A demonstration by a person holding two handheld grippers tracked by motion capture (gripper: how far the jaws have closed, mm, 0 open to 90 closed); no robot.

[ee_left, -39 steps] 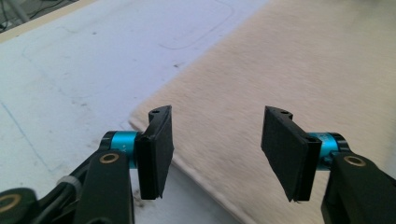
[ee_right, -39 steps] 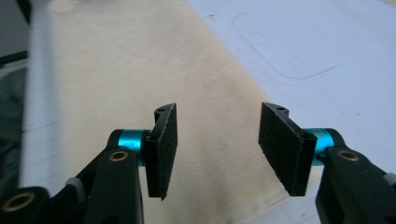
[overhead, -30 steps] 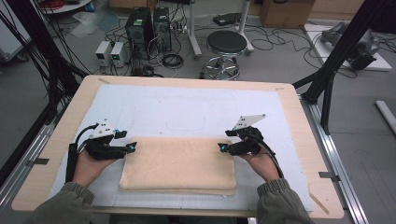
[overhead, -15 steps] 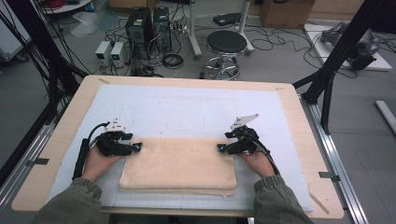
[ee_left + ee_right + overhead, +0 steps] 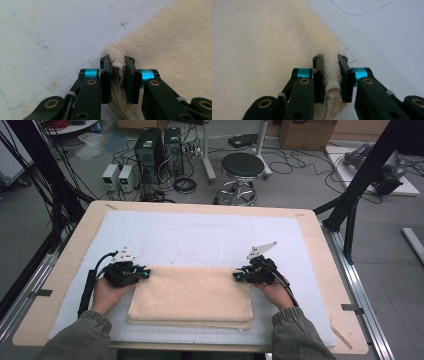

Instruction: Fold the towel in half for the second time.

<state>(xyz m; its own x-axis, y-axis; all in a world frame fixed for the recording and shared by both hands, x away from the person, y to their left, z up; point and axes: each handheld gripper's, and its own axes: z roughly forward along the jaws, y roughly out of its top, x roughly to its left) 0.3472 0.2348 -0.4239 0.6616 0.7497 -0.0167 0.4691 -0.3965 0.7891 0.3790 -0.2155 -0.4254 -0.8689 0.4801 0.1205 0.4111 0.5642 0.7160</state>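
Cream folded terry towel flat on the white table mat, near the person's edge, long side across the table. Left gripper at the towel's far left corner; right gripper at the far right corner. Half a second back: both sets of jaws spread beside the corners. Now: jaws just closed, cloth between them. In the left gripper view, pads clenched on a bunched ridge of the corner; in the right gripper view, the same pinch on the opposite corner. Hands barely shifted meanwhile; towel not lifted, no new crease. Judgement: grasp secured at both far corners, next fold ready to begin, probably by raising the far edge toward the near one. How many layers caught: cannot tell.
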